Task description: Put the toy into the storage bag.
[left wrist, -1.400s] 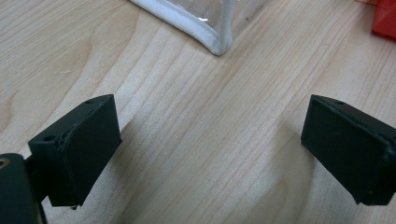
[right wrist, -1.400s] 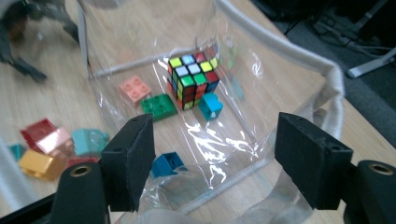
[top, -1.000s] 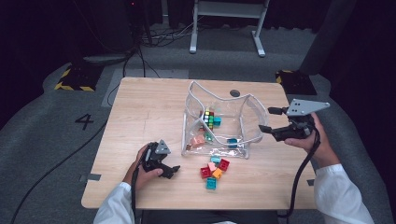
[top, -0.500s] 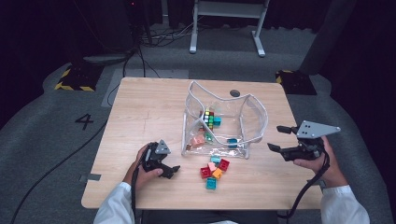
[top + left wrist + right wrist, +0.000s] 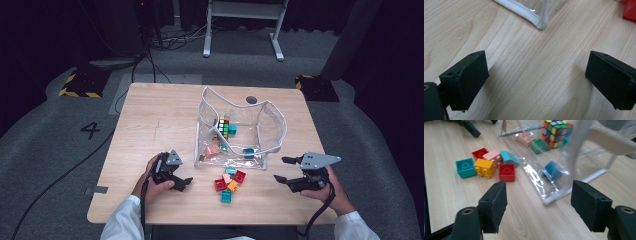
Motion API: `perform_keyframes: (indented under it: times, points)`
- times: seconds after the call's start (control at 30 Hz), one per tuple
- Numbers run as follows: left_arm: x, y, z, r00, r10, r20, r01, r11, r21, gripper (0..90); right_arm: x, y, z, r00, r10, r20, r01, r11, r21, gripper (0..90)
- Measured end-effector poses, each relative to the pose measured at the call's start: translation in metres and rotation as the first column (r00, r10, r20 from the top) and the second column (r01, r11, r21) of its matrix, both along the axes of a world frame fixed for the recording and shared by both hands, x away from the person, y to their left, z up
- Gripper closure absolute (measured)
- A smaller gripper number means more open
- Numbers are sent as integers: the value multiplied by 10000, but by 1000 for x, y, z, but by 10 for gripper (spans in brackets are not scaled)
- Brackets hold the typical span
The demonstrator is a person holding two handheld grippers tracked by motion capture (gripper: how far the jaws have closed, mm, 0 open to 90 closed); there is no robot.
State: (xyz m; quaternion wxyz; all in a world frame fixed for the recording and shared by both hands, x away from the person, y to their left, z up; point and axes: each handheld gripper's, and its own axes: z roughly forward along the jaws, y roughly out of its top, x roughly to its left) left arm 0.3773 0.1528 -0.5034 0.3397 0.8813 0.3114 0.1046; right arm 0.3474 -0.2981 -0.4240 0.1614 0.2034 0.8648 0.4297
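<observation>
A clear pouch [image 5: 272, 125] with white trim stands open mid-table, holding a Rubik's cube [image 5: 223, 127] and a few bricks. Just in front of it lies a small heap of loose bricks [image 5: 230, 181]. My right gripper [image 5: 283, 169] hovers low at the front right, aimed left at the pouch [image 5: 574, 157]. It is open; its jaws have just been closing a little with nothing between them. Ahead of it lie a red brick [image 5: 507, 172], an orange one [image 5: 484, 168] and a teal one [image 5: 465, 167]. My left gripper [image 5: 184, 181] rests open left of the heap, facing the pouch's corner [image 5: 534, 20].
The wooden table [image 5: 165, 115] has a round hole [image 5: 251, 99] near its far edge. Bare wood lies to the left of the pouch. A metal stand [image 5: 242, 15] and cables sit on the grey floor beyond.
My right gripper has sunk and come back toward the front edge, from beside the pouch's right wall to low over the table. The left gripper has stayed put.
</observation>
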Motion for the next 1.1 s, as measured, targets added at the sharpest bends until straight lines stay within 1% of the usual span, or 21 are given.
perform_keyframes:
  times: [0.1, 0.17, 0.2, 0.27, 0.3, 0.33, 0.37, 0.43, 0.47, 0.53, 0.63, 0.7, 0.73, 0.8, 0.9, 0.97, 1.0, 1.03, 1.07, 1.1]
  points:
    - [0, 0, 0, 10000, 2, -44, -2, 10000, -25, 47, -1, 10, -13, 9995, 257, -183, -257, 9997, -4, 323]
    - [0, 0, 0, 10000, 21, -50, -21, 10000, -6, 47, -1, 18, -22, 9992, 357, -174, -362, 9990, -259, 338]
    - [0, 0, 0, 10000, -1, -25, 1, 10000, -13, 47, 0, 21, -26, 9991, 378, -171, -383, 9989, -276, 348]
    - [0, 0, 0, 10000, 5, -42, -5, 10000, -15, 47, 2, 27, -33, 9978, 522, -402, -526, 9986, -101, 364]
    - [0, 0, 0, 10000, -2, 0, 2, 10000, -1, 47, 2, 30, -37, 9976, 536, -430, -539, 9985, -70, 365]
    - [0, 0, 0, 10000, 21, -57, -21, 10000, -6, 47, 3, 34, -40, 9972, 580, -473, -581, 9983, -10, 367]
    - [0, 0, 0, 10000, 0, -24, 0, 10000, -17, 47, 3, 37, -43, 9969, 531, -588, -531, 9986, 12, 369]
    - [0, 0, 0, 10000, 5, -43, -6, 10000, -21, 47, 4, 43, -48, 9977, 431, -526, -426, 9990, 110, 372]
    - [0, 0, 0, 10000, -1, 2, 1, 10000, 0, 47, 6, 45, -49, 9977, 468, -496, -463, 9989, 110, 378]
    - [0, 0, 0, 10000, 0, -41, 0, 10000, -26, 47, 9, 52, -54, 9981, 455, -404, -447, 9988, 217, 385]
    - [0, 0, 0, 10000, -1, -43, 1, 10000, -25, 47, 12, 60, -60, 9970, 549, -537, -536, 9982, 254, 385]
    - [0, 0, 0, 10000, -1, -39, 1, 10000, -19, 47, 14, 66, -63, 9957, 650, -667, -642, 9978, 140, 385]
    - [0, 0, 0, 10000, 21, -52, -21, 10000, -4, 47, 12, 68, -63, 9944, 428, -962, -425, 9991, 52, 385]
    - [0, 0, 0, 10000, 4, -44, -4, 10000, -12, 47, 14, 73, -65, 9938, 518, -982, -517, 9987, 39, 385]
    - [0, 0, 0, 10000, -1, -43, 0, 10000, -22, 47, 16, 79, -68, 9943, 484, -948, -491, 9988, -52, 391]
    - [0, 0, 0, 10000, -3, -41, 3, 10000, -20, 47, 20, 82, -71, 9953, 640, -733, -651, 9978, -130, 398]
    - [0, 0, 0, 10000, 15, -44, -15, 10000, -8, 47, 20, 83, -72, 9951, 582, -798, -598, 9981, -169, 401]
    - [0, 0, 0, 10000, -1, -2, 1, 10000, 1, 47, 21, 85, -74, 9941, 616, -897, -635, 9978, -178, 402]
    - [0, 0, 0, 10000, 2, -44, -2, 10000, -23, 47, 22, 85, -74, 9928, 680, -988, -706, 9973, -224, 410]
    - [0, 0, 0, 10000, 4, -42, -4, 10000, -13, 47, 22, 86, -76, 9930, 627, -998, -654, 9976, -231, 421]
